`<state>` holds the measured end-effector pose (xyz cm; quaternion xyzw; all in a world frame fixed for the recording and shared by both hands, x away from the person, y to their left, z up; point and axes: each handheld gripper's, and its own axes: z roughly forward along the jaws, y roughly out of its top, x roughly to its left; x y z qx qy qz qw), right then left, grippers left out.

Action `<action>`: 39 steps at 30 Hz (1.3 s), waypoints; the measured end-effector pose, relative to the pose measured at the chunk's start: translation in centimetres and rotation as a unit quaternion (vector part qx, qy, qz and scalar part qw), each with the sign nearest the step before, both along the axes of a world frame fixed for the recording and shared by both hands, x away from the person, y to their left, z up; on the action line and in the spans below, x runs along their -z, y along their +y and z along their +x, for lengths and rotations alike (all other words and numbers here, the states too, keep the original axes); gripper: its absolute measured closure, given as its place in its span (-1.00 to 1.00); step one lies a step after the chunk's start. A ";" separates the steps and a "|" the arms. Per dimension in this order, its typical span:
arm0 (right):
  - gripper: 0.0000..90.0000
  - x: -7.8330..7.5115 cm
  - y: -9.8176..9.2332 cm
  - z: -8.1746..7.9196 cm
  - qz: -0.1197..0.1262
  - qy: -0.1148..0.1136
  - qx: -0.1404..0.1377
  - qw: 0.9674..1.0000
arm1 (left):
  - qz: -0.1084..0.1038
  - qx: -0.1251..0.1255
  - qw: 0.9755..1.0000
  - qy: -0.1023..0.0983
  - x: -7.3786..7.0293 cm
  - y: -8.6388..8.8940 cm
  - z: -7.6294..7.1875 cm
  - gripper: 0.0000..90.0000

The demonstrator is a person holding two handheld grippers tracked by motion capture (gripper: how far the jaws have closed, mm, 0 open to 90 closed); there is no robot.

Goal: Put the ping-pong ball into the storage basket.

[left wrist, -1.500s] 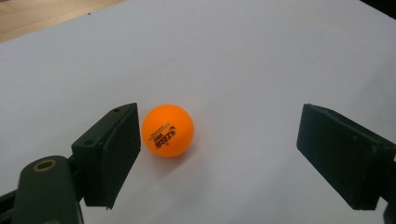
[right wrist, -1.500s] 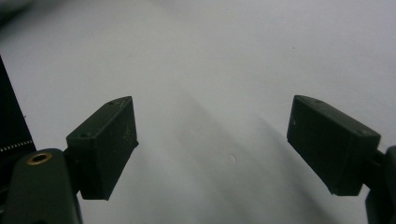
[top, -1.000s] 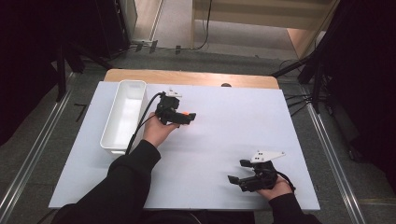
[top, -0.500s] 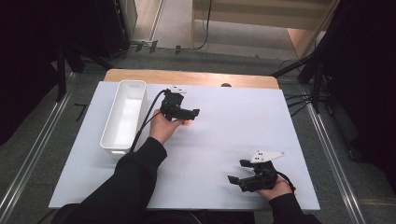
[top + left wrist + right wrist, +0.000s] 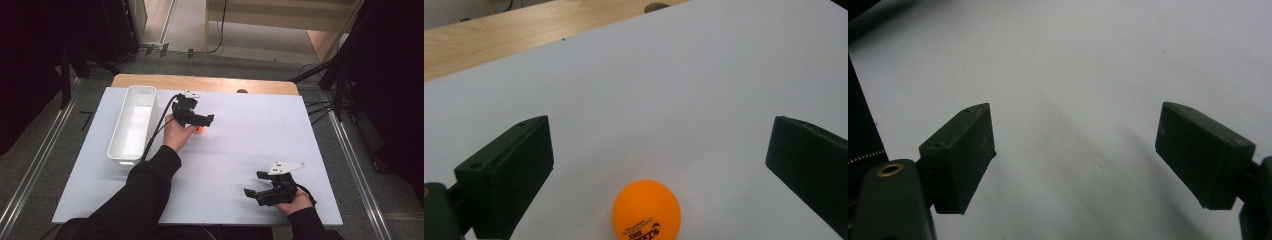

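orange ball (image 5: 646,210) lies on the white table (image 5: 250,145) at bottom centre of the left gripper view, between the left gripper (image 5: 659,165) jaws, just opened and clear of it; white bin (image 5: 132,125), upper left, looks empty; right gripper (image 5: 1075,155) released.

Dark printed lettering was seen upside down on the orange ball (image 5: 646,210); only "DHS" could be made out.

Orange ping-pong ball (image 5: 646,209): smooth plastic, slight sheen, black printed lettering. Left gripper (image 5: 659,165) jaws: matt black plastic, faintly grainy. Right gripper (image 5: 1075,155) jaws: same matt black. Table sheet (image 5: 260,135): white, smooth, matt. Tabletop edge (image 5: 210,83): light wood, visible grain. Bin (image 5: 132,125): glossy white plastic.
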<state>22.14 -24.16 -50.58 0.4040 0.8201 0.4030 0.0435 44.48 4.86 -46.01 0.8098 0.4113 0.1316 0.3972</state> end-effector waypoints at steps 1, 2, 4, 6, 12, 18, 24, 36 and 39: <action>-0.68 0.0 0.0 0.0 0.000 0.000 0.000 1.000 | -0.002 0.001 1.000 0.003 0.1 0.1 0.1 -1.00; -0.68 0.0 0.0 0.0 -0.001 0.000 0.000 1.000 | 0.001 -0.001 1.000 0.004 0.1 0.1 0.1 -1.00; -0.68 0.0 0.0 0.0 0.000 0.001 0.000 1.000 | 0.004 0.001 1.000 0.001 0.2 0.1 0.1 -1.00; -0.68 0.0 0.0 0.0 0.000 0.001 0.000 1.000 | 0.003 0.001 1.000 -0.001 0.2 0.1 0.1 -1.00; -0.68 0.0 -0.1 0.0 0.000 -0.001 0.001 1.000 | -0.007 0.001 1.000 0.000 0.4 0.2 0.1 -1.00; -0.68 0.0 -0.1 0.0 0.002 -0.001 0.002 1.000 | -0.006 -0.002 1.000 0.003 1.2 0.3 0.1 -1.00; -0.68 0.0 -0.1 0.0 0.002 0.000 0.002 1.000 | -0.003 0.000 1.000 0.000 1.7 0.1 -0.1 -1.00; -0.68 0.0 -0.1 0.0 0.002 -0.002 0.001 1.000 | 0.013 0.004 1.000 -0.002 2.8 -0.2 -0.1 -1.00; -0.68 0.0 -0.1 0.0 0.003 -0.001 0.002 1.000 | 0.012 0.004 1.000 -0.001 3.0 -0.3 -0.2 -1.00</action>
